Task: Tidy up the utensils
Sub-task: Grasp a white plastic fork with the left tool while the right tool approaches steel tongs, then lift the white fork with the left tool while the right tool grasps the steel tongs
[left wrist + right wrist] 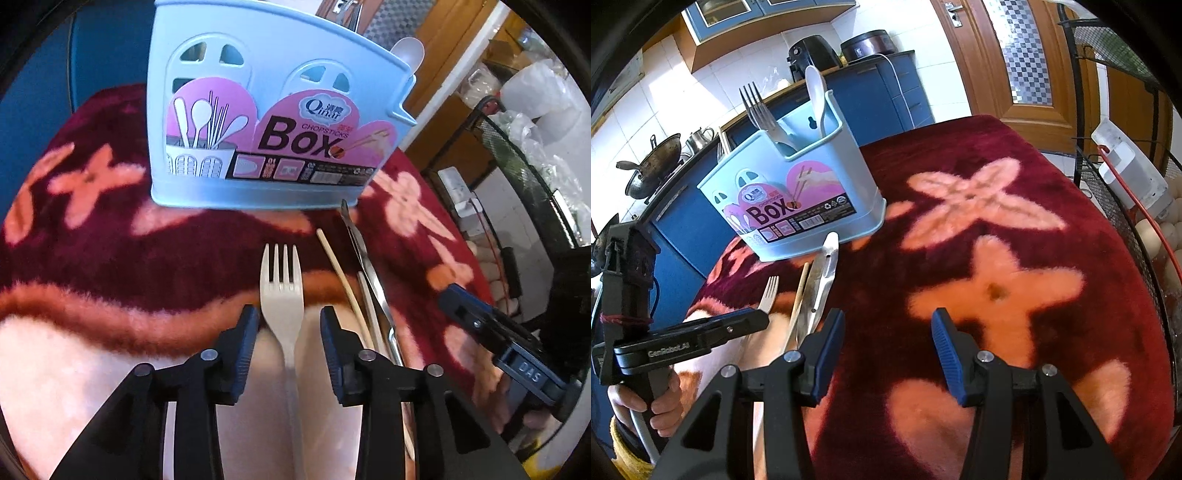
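A white plastic fork (282,295) lies on the red flowered blanket (110,258), tines toward the light blue chopsticks box (266,110). My left gripper (290,332) straddles the fork's neck; it is open and the pads stand clear of the fork on both sides. Right of the fork lie a pale chopstick (340,269) and a metal utensil (364,258). In the right wrist view the box (790,192) holds metal forks (757,110) and a white spoon (816,96). My right gripper (888,350) hovers open over bare blanket (997,240), right of the loose utensils (823,280).
A black wire rack (1115,192) with eggs and a white bottle stands off the table's right edge. Behind the table runs a blue kitchen counter (879,92) with a wok, a kettle and appliances. A wooden door (1027,55) is at the back right. A hand (665,402) grips the left gripper's handle.
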{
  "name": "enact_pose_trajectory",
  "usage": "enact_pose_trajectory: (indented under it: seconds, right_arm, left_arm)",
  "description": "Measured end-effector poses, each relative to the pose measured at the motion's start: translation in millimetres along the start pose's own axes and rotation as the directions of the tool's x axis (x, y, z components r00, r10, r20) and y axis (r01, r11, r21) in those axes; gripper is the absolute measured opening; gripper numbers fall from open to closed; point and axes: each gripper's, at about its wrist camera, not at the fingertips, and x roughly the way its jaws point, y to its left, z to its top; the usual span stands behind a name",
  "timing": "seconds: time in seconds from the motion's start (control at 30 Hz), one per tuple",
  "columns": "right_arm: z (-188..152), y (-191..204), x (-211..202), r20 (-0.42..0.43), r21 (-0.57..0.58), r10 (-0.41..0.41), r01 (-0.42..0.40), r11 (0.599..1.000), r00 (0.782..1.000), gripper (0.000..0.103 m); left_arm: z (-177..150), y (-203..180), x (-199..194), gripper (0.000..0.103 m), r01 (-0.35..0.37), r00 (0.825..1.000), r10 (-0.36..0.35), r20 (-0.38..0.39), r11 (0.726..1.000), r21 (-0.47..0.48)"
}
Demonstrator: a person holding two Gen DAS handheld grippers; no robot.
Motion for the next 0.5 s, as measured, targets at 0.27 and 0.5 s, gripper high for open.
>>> enact_pose_trajectory:
  seconds: [0.27, 0.5]
  right_arm:
    - [0.0, 7.7, -1.4, -0.002, -0.010, 0.008, -0.008, 1.000, 1.000, 0.052]
    - [-0.7, 15.9, -2.4, -0.018, -0.020, 0.017, -0.017, 1.000, 1.000, 0.052]
  left_arm:
    - [-15.2, -21.9, -0.2, 0.025, -0.117, 0.993, 0.119, -0.002, 0.983, 0.140]
    - [-12.9, -6.4, -8.8, 0.012, -0.067, 0.997, 0.063, 0.052, 0.995, 0.071]
